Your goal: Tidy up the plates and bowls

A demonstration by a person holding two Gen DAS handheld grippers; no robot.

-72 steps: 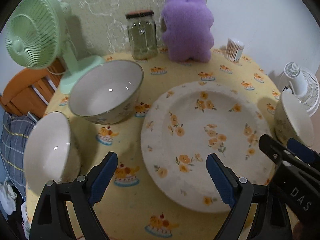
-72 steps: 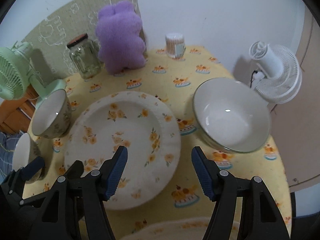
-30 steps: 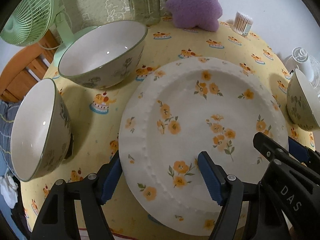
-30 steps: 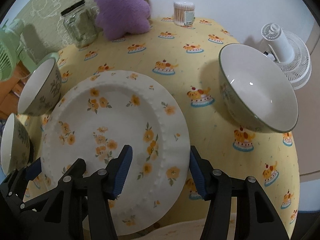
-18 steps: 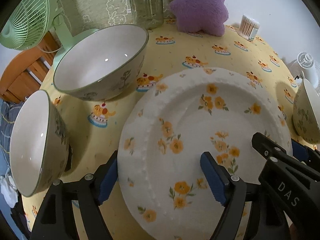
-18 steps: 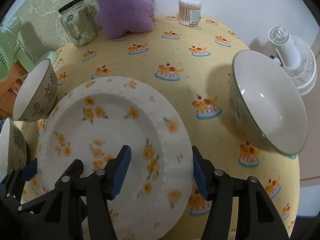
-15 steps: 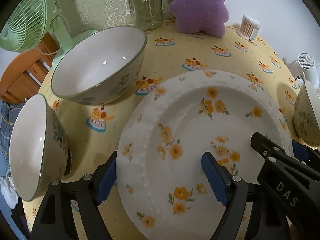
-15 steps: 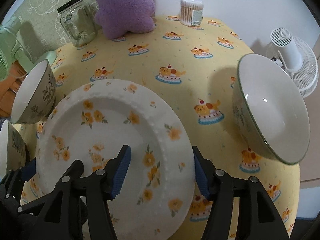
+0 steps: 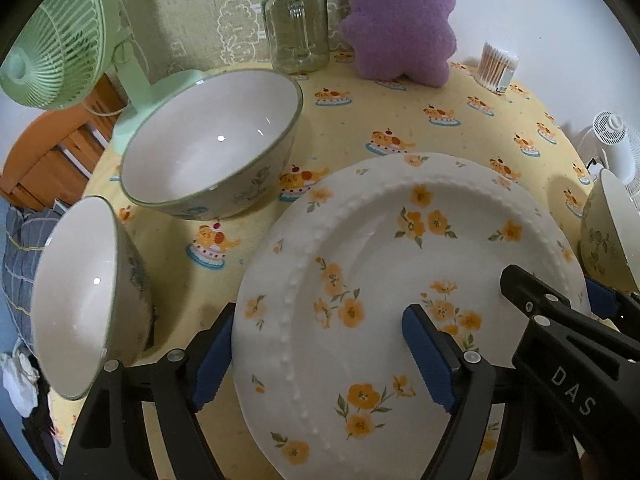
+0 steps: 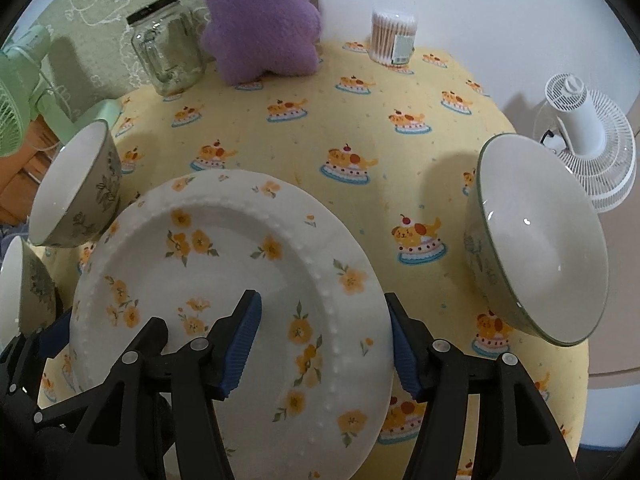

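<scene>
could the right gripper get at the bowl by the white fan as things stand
Probably not yet: the right gripper has its jaws straddling the flowered plate's edge. Otherwise the path to the bowl looks clear.

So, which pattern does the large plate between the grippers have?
The plate is white with small orange flowers and a beaded ring; the left wrist view shows it best.

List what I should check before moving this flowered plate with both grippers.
1. Left gripper straddles the plate rim: ok. Its fingers have just been opening.
2. Right gripper straddles the opposite rim: ok. It has also just been opening.
3. Pads pressing the plate firmly: cannot tell.
4. Right bowl clear of the plate: ok, a gap shows.
5. Large left bowl and near left bowl clear of the plate: ok.
6. Plate lifted off the tablecloth: cannot tell.
</scene>
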